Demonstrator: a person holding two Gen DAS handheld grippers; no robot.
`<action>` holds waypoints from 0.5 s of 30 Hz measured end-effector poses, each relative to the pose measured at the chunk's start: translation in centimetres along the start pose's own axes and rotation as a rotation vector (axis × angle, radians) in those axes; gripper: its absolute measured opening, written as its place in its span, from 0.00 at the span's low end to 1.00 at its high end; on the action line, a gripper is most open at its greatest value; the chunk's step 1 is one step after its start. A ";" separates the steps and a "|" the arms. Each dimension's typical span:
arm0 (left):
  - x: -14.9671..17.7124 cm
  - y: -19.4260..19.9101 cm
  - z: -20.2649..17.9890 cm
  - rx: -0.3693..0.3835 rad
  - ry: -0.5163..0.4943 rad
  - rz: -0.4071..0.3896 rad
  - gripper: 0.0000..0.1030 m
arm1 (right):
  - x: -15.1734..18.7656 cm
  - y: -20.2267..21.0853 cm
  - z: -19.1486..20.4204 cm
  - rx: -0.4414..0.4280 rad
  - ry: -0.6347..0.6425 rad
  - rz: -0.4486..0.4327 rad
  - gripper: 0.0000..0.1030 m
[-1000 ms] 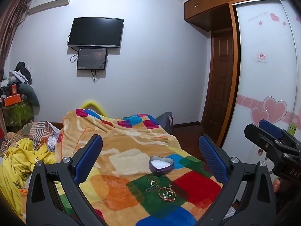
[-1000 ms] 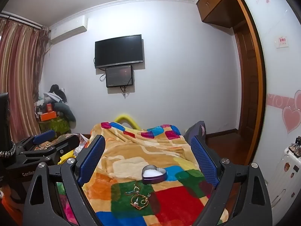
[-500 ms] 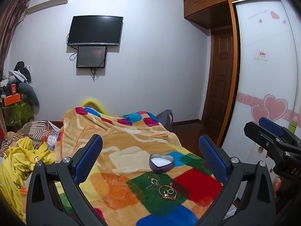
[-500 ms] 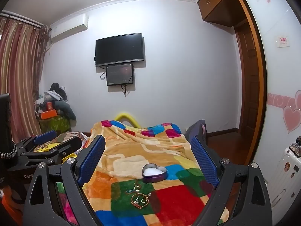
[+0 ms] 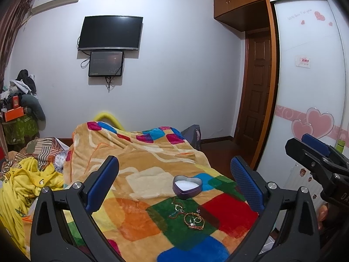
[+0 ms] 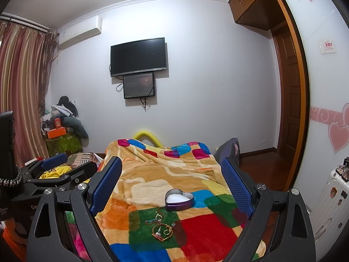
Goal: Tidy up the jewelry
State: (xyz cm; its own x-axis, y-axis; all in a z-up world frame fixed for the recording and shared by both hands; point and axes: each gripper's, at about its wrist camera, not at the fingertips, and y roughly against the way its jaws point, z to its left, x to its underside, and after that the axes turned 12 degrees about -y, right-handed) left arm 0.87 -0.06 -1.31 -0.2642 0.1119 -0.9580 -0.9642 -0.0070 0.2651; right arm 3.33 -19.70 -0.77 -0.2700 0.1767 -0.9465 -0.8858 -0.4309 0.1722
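Jewelry point(image 5: 189, 215): bracelet, rings and chain clustered on the blanket's point(image 5: 152, 174) green square, at 6 o'clock of the lidless heart tin point(image 5: 187, 185) (ready to receive). My left gripper point(image 5: 174, 181) and right gripper point(image 6: 172, 182) hover wide apart, holding nothing.

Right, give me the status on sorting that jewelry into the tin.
Done: nothing that I can see; the heart-shaped tin sits open, showing only its white lining. In hand: nothing; the left gripper and right gripper are both open and empty above the blanket. Left: the whole jewelry pile on the green patch.
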 end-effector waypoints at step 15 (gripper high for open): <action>-0.1 -0.1 -0.1 0.001 -0.004 -0.004 1.00 | -0.1 0.0 0.0 0.000 -0.001 0.001 0.88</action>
State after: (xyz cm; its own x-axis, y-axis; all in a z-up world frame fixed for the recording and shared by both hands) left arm 0.96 -0.14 -1.22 -0.2606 0.1159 -0.9585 -0.9651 -0.0055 0.2618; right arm 3.35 -19.75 -0.72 -0.2709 0.1773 -0.9461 -0.8858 -0.4306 0.1729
